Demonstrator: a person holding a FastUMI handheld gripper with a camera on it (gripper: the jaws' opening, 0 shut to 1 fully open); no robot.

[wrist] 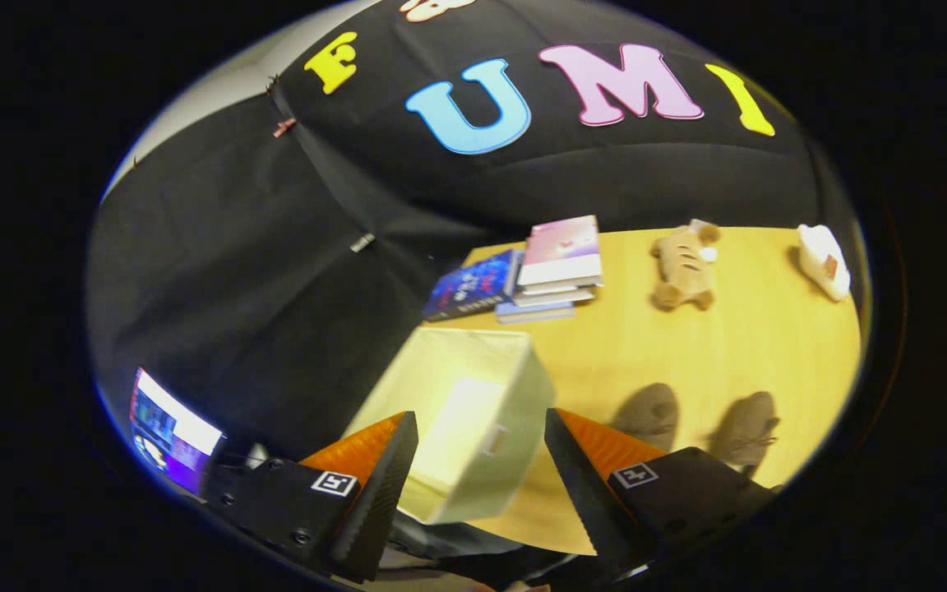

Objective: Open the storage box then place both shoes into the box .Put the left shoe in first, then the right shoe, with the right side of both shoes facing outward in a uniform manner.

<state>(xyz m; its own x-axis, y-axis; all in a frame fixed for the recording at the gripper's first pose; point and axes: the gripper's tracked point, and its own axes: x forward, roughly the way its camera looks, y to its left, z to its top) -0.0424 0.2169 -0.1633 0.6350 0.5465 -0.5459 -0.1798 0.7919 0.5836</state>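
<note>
A pale cream fabric storage box [515, 386] stands open-topped on the wooden table [687, 345], just ahead of and between my fingers. Its inside looks empty, and a small pull tab [494, 441] shows on its near wall. Two grey-brown shoes [648, 415] [745, 427] stand side by side on the table to the right of the box, beyond my right finger. My gripper [478, 444] is open, held above the box's near corner, with nothing between the orange-and-black fingers [375, 477].
A stack of books [560, 263] and a blue book [473, 286] lie beyond the box near the table's far left corner. A tan plush toy [683, 267] and a white object [823, 261] lie at the far side. A lit screen [169, 432] glows left of the fingers.
</note>
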